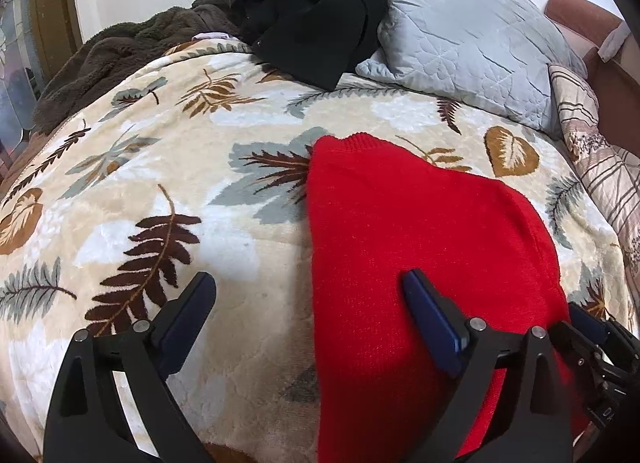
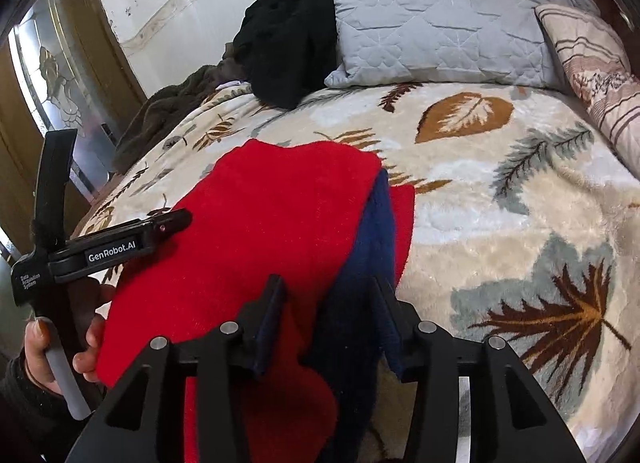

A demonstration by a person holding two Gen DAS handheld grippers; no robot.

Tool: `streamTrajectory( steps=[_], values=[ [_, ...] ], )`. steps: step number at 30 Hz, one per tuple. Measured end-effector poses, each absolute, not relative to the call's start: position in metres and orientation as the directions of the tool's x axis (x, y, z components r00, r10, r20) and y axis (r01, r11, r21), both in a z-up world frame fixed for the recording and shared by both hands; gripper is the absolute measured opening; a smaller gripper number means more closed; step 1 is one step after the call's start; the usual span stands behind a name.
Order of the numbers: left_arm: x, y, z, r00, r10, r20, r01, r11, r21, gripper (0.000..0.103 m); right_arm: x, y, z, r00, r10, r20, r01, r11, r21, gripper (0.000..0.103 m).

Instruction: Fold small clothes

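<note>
Grippers gape – left gripper (image 1: 310, 295), right gripper (image 2: 330, 295) – over red garment (image 1: 420, 231).

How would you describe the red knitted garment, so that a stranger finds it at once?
Look at the bed with the leaf-patterned blanket. On its near part lies the red knitted garment, flat. Unlike the crumpled black clothes beside the grey pillow, it is bright red.

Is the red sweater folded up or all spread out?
Folded. The red sweater lies doubled on the blanket, its navy inside peeking out along one edge.
</note>
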State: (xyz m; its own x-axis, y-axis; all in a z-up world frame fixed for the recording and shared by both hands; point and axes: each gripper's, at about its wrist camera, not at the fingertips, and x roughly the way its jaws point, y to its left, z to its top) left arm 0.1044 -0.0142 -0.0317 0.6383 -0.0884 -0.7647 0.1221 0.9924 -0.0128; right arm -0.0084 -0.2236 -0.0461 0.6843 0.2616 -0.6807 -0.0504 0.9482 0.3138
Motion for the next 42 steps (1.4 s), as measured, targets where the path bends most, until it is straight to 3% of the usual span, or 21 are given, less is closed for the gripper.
streamTrajectory(
  steps=[7, 9, 16, 21, 24, 27, 31, 37, 42],
  values=[
    [0.103, -0.012, -0.033, 0.650, -0.078, -0.756, 0.106, 0.994, -0.011, 0.100, -0.015, -0.229, -0.032, 0.745, 0.240, -0.622, -0.029, 0.943, 0.330, 0.047],
    [0.104, -0.010, -0.033, 0.648, -0.092, -0.756, 0.109, 0.994, -0.028, 0.100, -0.010, -0.228, -0.039, 0.718, 0.222, -0.660, -0.004, 0.949, 0.315, 0.048],
    [0.081, 0.011, 0.009, 0.682, -0.084, -0.726, 0.112, 0.994, -0.011, 0.100, -0.015, -0.246, -0.039, 0.662, 0.106, -0.742, 0.159, 0.948, 0.277, 0.088],
    [0.037, 0.026, 0.028, 0.736, 0.015, -0.676, 0.088, 0.989, 0.118, 0.100, -0.046, -0.253, -0.032, 0.560, -0.097, -0.823, 0.299, 0.950, 0.092, 0.097],
    [0.017, 0.028, 0.024, 0.739, 0.073, -0.670, 0.082, 0.977, 0.197, 0.100, -0.062, -0.247, -0.030, 0.503, -0.111, -0.857, 0.263, 0.964, 0.029, 0.099],
    [-0.004, 0.027, 0.016, 0.731, 0.077, -0.678, 0.102, 0.970, 0.221, 0.100, -0.082, -0.244, -0.019, 0.539, -0.113, -0.835, 0.251, 0.967, 0.032, 0.099],
    [-0.023, 0.025, 0.008, 0.716, 0.054, -0.696, 0.130, 0.969, 0.210, 0.100, -0.098, -0.240, -0.007, 0.571, -0.107, -0.814, 0.247, 0.968, 0.046, 0.100],
    [-0.036, 0.022, 0.003, 0.680, 0.011, -0.733, 0.136, 0.981, 0.141, 0.100, -0.110, -0.223, 0.001, 0.587, -0.260, -0.767, 0.241, 0.960, -0.142, 0.101],
    [-0.047, 0.015, 0.002, 0.674, 0.001, -0.738, 0.147, 0.980, 0.136, 0.100, -0.121, -0.224, 0.006, 0.596, -0.254, -0.761, 0.230, 0.963, -0.141, 0.101]
  ],
)
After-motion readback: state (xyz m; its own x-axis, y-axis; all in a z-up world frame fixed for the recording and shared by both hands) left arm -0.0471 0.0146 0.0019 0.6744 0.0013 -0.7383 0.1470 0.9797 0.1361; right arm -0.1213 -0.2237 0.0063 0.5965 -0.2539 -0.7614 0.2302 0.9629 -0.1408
